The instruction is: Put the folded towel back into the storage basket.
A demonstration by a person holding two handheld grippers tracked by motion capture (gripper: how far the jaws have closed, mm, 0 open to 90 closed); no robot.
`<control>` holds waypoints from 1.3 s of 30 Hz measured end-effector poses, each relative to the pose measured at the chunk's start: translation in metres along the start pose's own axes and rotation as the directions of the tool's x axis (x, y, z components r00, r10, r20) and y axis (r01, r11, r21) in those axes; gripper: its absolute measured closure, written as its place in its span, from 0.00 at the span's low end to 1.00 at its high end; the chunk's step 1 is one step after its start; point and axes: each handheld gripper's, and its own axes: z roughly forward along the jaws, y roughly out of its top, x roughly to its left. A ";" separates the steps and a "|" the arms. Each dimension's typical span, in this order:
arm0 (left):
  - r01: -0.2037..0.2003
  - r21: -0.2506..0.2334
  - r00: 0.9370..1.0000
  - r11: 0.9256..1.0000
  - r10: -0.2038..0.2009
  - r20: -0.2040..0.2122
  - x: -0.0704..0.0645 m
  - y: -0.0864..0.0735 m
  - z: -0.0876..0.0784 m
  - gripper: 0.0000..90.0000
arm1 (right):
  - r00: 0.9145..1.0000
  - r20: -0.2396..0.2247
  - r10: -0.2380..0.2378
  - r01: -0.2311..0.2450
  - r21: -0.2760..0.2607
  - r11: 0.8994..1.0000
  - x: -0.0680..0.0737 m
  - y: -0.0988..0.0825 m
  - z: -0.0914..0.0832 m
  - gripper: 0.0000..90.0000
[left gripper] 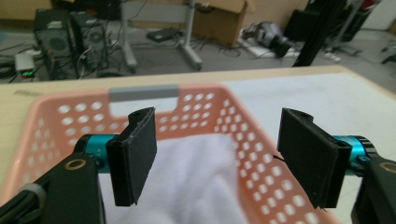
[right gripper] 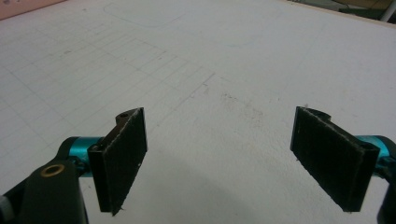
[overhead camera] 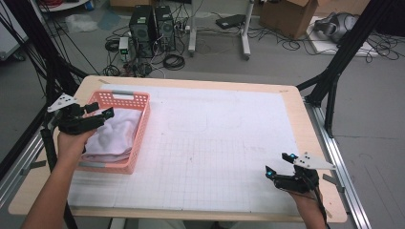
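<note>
Left claw [overhead camera: 98, 112] hung at the left of the high view, over the near left rim of the basket [overhead camera: 142, 125], jaws wide apart with nothing between them. The towel [overhead camera: 114, 131] lay bunched inside the basket, free of both pads. Right claw [overhead camera: 279, 164] sat low at the lower right of that frame, just above the mat [overhead camera: 215, 143], also gaping and empty, well apart from the basket.

Judging by this, the towel was already stowed and released; what seemed left was to draw the left claw clear, and perhaps tidy the heap.

The left gripper view looked between its pads [left gripper: 135, 156] and showed the towel [left gripper: 196, 177] below them, reaching toward the basket's far wall [left gripper: 196, 107] with its grey handle strip, which the high view gave only small. The right gripper view showed its pads [right gripper: 119, 158] over bare gridded mat [right gripper: 210, 70] with faint smudges, plus a sliver of pink at the upper left corner. Only the high view set both claws and the basket in one layout.
</note>
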 end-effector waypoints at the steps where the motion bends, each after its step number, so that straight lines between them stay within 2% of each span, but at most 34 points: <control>1: -0.002 -0.013 1.000 1.000 0.002 0.016 -0.005 0.001 0.000 0.30 | 1.000 0.002 0.003 -0.003 0.001 1.000 0.000 0.000 0.001 0.19; 2: -0.005 -0.025 0.999 1.000 0.006 0.034 -0.010 0.001 -0.001 0.30 | 1.000 0.002 0.003 -0.003 0.001 1.000 0.000 0.000 0.001 0.19; 5: -0.018 -0.048 0.999 0.999 0.021 0.046 -0.026 -0.001 0.002 0.29 | 1.000 0.005 0.006 -0.006 0.005 1.000 -0.001 0.000 0.001 0.19; 6: -0.020 -0.050 0.998 0.999 0.023 0.052 -0.031 -0.002 0.004 0.27 | 1.000 0.010 0.003 -0.003 0.000 1.000 -0.002 0.000 0.001 0.19; 7: -0.034 -0.053 0.998 0.998 0.036 0.055 -0.043 -0.003 0.007 0.23 | 1.000 0.010 0.007 -0.007 0.001 1.000 -0.002 0.000 0.001 0.19; 8: -0.034 -0.053 0.998 0.998 0.036 0.055 -0.043 -0.003 0.007 0.22 | 1.000 0.010 0.008 -0.008 -0.002 1.000 -0.002 0.000 0.001 0.19; 11: -0.049 -0.070 0.993 0.996 0.056 0.102 -0.056 -0.004 0.011 0.22 | 1.000 0.012 0.012 -0.012 -0.003 1.000 -0.003 0.000 0.000 0.19; 12: -0.053 -0.079 0.990 0.995 0.064 0.129 -0.066 -0.003 0.013 0.22 | 1.000 0.012 0.015 -0.015 -0.006 1.000 -0.004 0.000 0.000 0.19; 13: -0.053 -0.079 0.990 0.995 0.064 0.129 -0.066 -0.003 0.013 0.22 | 1.000 0.011 0.021 -0.021 -0.005 1.000 -0.004 0.000 0.000 0.19; 15: -0.063 -0.082 0.984 0.995 0.076 0.161 -0.075 -0.003 0.016 0.22 | 1.000 0.009 0.023 -0.023 -0.008 1.000 -0.005 -0.001 0.001 0.19; 19: -0.096 -0.092 0.969 0.991 0.115 0.219 -0.097 -0.004 0.021 0.22 | 1.000 0.007 0.031 -0.031 -0.002 1.000 -0.006 -0.002 0.002 0.19; 24: -0.123 -0.102 0.954 0.987 0.146 0.263 -0.122 -0.011 0.029 0.22 | 1.000 0.011 0.016 -0.016 -0.012 1.000 -0.004 -0.001 0.002 0.19; 28: -0.150 -0.098 0.938 0.984 0.173 0.299 -0.139 -0.021 0.035 0.22 | 1.000 0.010 0.019 -0.019 -0.013 1.000 -0.003 -0.001 0.000 0.19; 36: -0.166 -0.077 0.912 0.983 0.183 0.366 -0.161 -0.039 0.048 0.23 | 1.000 0.012 0.019 -0.019 -0.017 1.000 -0.001 0.000 -0.002 0.19; 37: -0.171 -0.076 0.908 0.982 0.187 0.374 -0.164 -0.042 0.049 0.23 | 1.000 0.013 0.016 -0.015 -0.020 1.000 0.000 0.000 -0.002 0.19; 38: -0.178 -0.063 0.900 0.982 0.188 0.393 -0.167 -0.047 0.051 0.23 | 1.000 0.013 0.015 -0.015 -0.020 1.000 0.000 0.000 -0.002 0.19; 39: -0.178 -0.063 0.900 0.982 0.188 0.393 -0.167 -0.047 0.051 0.23 | 1.000 0.012 0.015 -0.015 -0.018 1.000 0.000 -0.001 -0.001 0.19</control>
